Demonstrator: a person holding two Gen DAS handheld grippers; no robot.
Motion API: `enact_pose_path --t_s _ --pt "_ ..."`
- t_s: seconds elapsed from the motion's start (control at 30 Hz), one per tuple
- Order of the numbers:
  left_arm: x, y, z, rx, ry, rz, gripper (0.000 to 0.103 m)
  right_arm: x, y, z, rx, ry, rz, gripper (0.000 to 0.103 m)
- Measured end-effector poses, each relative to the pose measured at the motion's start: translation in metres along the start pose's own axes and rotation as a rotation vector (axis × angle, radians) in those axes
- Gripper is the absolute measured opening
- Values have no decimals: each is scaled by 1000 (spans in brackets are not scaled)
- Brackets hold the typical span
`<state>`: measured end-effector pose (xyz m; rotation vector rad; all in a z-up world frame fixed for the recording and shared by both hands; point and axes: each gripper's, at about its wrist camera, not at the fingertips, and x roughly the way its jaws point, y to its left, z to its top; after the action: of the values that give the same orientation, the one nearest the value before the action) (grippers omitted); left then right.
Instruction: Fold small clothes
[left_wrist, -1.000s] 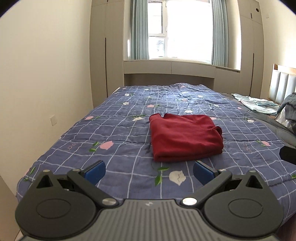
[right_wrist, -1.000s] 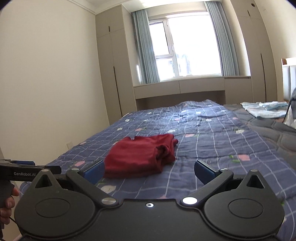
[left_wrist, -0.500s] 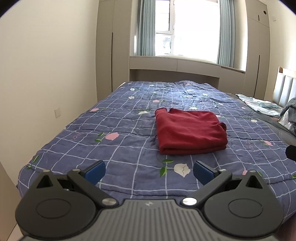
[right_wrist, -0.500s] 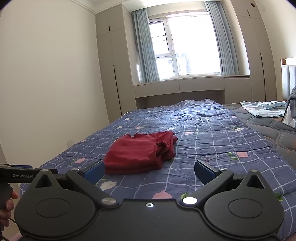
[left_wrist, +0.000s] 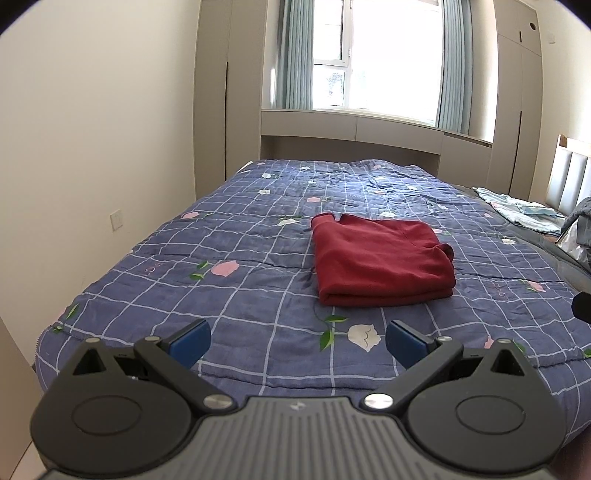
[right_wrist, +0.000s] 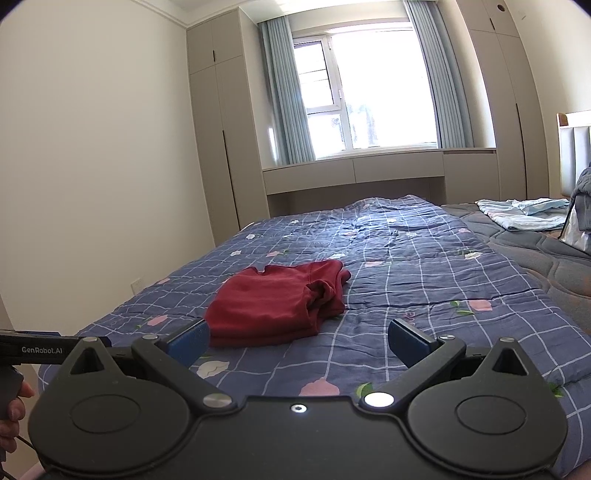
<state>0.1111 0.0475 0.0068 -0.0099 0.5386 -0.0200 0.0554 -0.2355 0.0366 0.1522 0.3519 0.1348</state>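
Observation:
A dark red garment (left_wrist: 380, 260) lies folded in a flat rectangle on the blue floral quilt (left_wrist: 258, 258); it also shows in the right wrist view (right_wrist: 280, 306). My left gripper (left_wrist: 297, 341) is open and empty, held back over the bed's near edge, short of the garment. My right gripper (right_wrist: 295, 341) is open and empty, also back from the garment, which lies ahead and to its left. The left gripper's body (right_wrist: 40, 349) shows at the far left of the right wrist view.
Light blue clothes (right_wrist: 524, 214) lie at the far right of the bed near the padded headboard (left_wrist: 569, 177). A grey quilted blanket (right_wrist: 546, 258) covers the right side. Wardrobes and a window bench stand beyond the bed; a wall runs along the left.
Both grippers have pulled back and away from the folded red garment, which now looks farther off. Both stay open and empty. The garment has not moved.

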Motion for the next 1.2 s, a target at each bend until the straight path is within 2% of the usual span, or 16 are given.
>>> enact_pose_path --t_s 1.2 --pt "3 2 0 -5 2 7 103 7 -2 -5 -2 18 -4 102"
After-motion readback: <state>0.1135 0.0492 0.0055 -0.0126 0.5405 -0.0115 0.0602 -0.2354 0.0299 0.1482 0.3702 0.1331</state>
